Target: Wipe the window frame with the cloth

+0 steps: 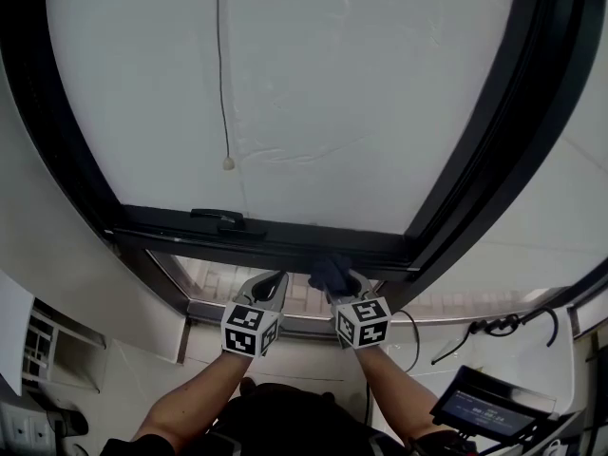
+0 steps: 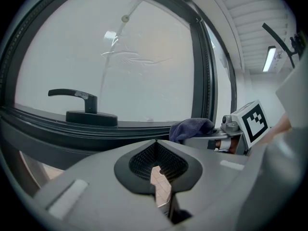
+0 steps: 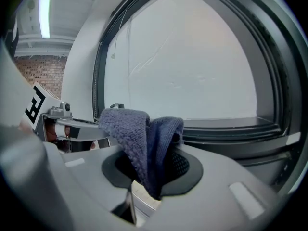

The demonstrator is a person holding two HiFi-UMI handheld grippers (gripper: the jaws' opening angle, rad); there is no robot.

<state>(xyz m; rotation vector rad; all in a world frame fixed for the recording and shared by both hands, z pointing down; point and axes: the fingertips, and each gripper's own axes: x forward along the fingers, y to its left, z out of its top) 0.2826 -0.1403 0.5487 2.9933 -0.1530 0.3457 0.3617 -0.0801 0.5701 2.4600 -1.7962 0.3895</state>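
Firmly, right claw (image 3: 155,154) clamped on cloth (image 3: 131,130), left claw (image 2: 155,144) closed, empty

The handle (image 1: 220,218) sits on the window frame's (image 1: 285,240) bottom edge, toward its left. The cloth (image 1: 330,272) is at that edge nearer the right corner, in the right gripper (image 1: 344,288). The left gripper (image 1: 270,286) is just left of it.

Dark window frame (image 1: 266,240), cloth (image 1: 331,272) seemingly against it
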